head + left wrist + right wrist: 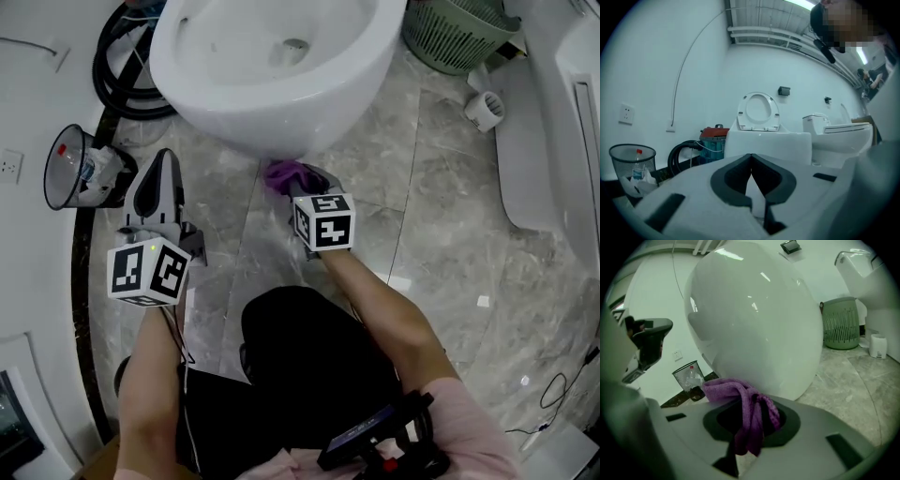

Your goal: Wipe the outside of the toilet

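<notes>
My mesh bin (77, 167) holds a bottle (637, 165) and crumpled paper. The toilet (272, 75) is glossy white. My right gripper (305, 178) pinches a purple cloth (279, 174) beside it, and my left gripper (751, 159) is closed and empty.

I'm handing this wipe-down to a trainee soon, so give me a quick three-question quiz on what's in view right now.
1. True or false: the left gripper holds the cloth.
2. What do the jaws of the right gripper grip? A sponge; B cloth; C brush.
3. Fill in: the bin by the wall holds a ____ with a red cap.

Key: 1 false, its jaws are together with nothing between them; 2 B; 3 bottle.
</notes>
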The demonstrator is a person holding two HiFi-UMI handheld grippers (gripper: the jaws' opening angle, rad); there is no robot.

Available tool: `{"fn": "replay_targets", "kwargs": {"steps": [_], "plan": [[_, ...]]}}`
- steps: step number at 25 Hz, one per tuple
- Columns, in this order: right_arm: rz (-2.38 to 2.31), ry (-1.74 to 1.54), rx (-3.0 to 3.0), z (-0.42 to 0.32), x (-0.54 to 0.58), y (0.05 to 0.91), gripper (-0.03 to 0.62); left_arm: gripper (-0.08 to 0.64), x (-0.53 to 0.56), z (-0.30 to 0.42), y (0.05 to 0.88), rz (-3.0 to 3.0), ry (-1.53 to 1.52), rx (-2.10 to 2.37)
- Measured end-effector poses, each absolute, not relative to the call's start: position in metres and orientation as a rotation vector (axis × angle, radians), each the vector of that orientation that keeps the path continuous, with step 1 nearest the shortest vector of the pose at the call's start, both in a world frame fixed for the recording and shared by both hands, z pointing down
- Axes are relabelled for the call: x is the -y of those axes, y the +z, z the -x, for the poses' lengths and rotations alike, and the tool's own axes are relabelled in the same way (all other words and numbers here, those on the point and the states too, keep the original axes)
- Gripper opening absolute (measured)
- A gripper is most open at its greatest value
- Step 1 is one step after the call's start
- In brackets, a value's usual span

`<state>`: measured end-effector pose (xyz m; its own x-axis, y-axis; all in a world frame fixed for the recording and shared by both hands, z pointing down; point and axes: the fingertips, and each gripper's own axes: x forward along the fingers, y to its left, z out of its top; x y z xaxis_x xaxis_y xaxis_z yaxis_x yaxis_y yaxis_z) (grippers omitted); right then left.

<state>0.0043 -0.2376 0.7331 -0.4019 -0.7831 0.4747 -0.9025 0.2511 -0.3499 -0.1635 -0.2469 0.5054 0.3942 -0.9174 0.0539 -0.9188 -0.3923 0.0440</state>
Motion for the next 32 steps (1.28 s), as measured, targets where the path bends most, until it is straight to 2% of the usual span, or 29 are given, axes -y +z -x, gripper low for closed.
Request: {"fn": "replay_targets", "kwargs": {"steps": [12,24,28,32], "plan": [[-1.606,0.903,2.319,-0.063,0.244,0.737,0.084,0.009,0.265,0.147,0.530,-2.486,0.052,1.808],[-1.598,0.691,2.228,-0.158,0.301,0.740,0.084,0.009,0.260,0.122,0.524,-2.515,0.052,1.785],[-1.772,0.619,2.177,-0.202,0.325,0.713,0.084,0.009,0.258,0.129,0.518,-2.501,0.061,1.811],[-1.990,0.515,2.163,-0.249,0.338,0.646,0.088,0.009,0.259,0.141,0.492,-2.502,0.033,1.835]]}}
